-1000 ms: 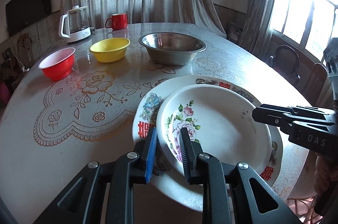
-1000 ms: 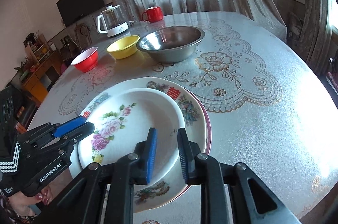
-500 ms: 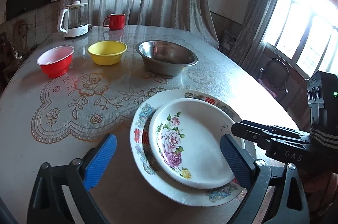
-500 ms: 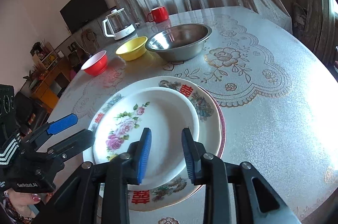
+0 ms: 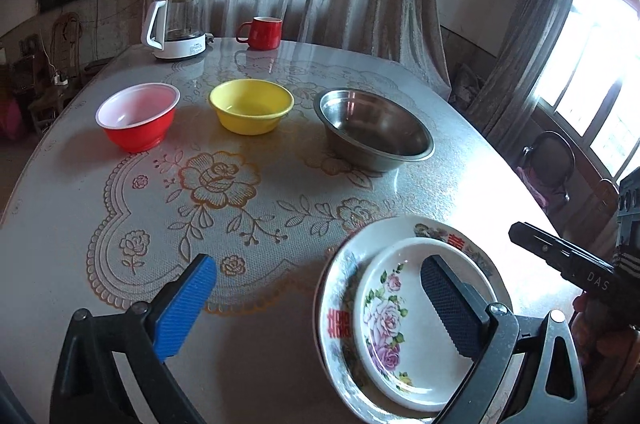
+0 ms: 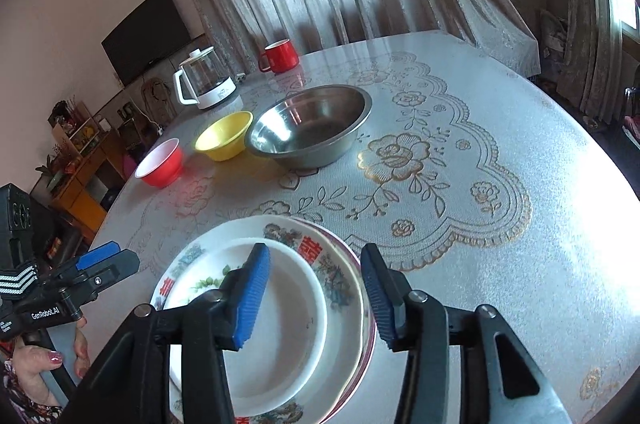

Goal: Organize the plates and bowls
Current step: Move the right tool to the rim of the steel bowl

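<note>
Both our grippers hold nothing: the left gripper [image 5: 318, 302] gapes wide and is widening, the right gripper [image 6: 316, 294] is opening. The small plate [image 5: 404, 324] sits nested, seemingly flat, in the large plate [image 5: 340, 288] at the tabletop's near edge. Bowls next, we judge: red bowl [image 5: 136, 120], yellow bowl [image 5: 251, 110], steel bowl [image 5: 372, 128] mid-table.

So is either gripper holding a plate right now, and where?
No. The left gripper is open; the right gripper's jaws are opening above the small white rose-patterned plate.
</note>
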Action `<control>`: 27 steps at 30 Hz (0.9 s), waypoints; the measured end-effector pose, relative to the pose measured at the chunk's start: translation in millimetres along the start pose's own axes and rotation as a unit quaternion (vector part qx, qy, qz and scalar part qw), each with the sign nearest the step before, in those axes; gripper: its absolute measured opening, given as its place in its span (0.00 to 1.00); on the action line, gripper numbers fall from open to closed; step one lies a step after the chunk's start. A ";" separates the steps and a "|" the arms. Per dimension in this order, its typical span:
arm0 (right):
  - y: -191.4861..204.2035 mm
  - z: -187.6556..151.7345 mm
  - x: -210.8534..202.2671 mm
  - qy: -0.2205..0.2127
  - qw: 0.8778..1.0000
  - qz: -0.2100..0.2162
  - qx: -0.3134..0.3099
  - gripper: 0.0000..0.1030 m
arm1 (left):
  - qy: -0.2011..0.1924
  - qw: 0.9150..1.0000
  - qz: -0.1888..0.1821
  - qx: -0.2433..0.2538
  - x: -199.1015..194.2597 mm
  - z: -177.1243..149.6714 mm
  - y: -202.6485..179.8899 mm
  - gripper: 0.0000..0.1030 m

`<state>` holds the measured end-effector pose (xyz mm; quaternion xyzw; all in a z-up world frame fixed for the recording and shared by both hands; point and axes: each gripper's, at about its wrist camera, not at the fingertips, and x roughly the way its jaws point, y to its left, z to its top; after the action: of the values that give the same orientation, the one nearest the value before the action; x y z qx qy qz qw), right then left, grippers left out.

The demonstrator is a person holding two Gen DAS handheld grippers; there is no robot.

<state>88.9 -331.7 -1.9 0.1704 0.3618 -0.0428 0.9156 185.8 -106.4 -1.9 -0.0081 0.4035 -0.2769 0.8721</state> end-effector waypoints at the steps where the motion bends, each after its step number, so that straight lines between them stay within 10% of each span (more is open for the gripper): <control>1: -2.1 4.7 2.0 -0.003 1.000 -0.003 -0.002 0.46 | 0.001 1.000 0.000 -0.002 3.4 5.0 2.5 1.00; 9: -32.4 47.6 27.3 -0.002 1.000 0.003 0.025 0.48 | 0.017 1.000 -0.008 -0.024 35.6 45.7 9.9 1.00; 13: -46.1 69.5 47.2 0.007 0.999 0.019 0.046 0.66 | 0.019 0.999 -0.017 -0.026 57.3 64.9 7.7 1.00; 27: -73.7 129.2 141.5 0.050 0.993 0.046 0.096 0.66 | 0.035 0.998 -0.025 -0.034 136.1 119.2 -6.2 1.00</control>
<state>261.7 -438.9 -30.5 0.2764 0.3931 -0.0264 0.8766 338.2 -203.2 -15.1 -0.0381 0.4426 -0.2852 0.8493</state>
